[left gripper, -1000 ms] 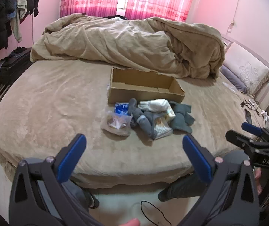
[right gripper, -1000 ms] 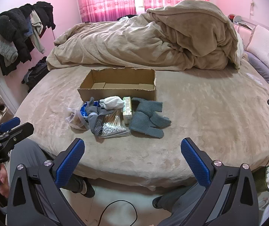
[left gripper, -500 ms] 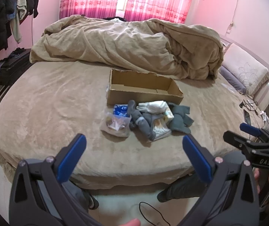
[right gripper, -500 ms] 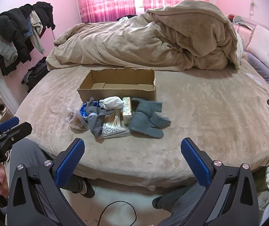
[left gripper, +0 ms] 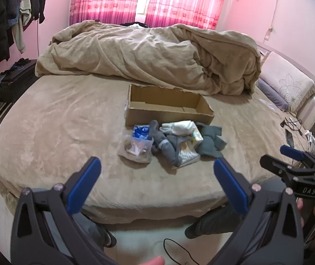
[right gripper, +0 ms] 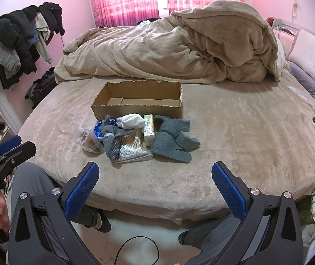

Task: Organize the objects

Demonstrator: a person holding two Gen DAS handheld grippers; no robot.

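Well, the left gripper point(left gripper: 157, 177) and right gripper point(right gripper: 155, 178) are both wide open and hold nothing; they hang off the bed point(right gripper: 245, 132) edge, so nothing is packed yet; the pile point(right gripper: 135, 137) lies at 12 o'clock, touching the empty box point(right gripper: 135, 108) behind it, ready to go in.

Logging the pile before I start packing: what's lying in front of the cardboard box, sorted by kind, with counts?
Knit mittens: 2, grey-green
Socks: 2, one grey sock and one white sock
Cotton swab bag: 1
Small carton: 1
Clear plastic bag: 1
Blue packet: 1, partly covered
Total: 8
Cardboard box looks empty.
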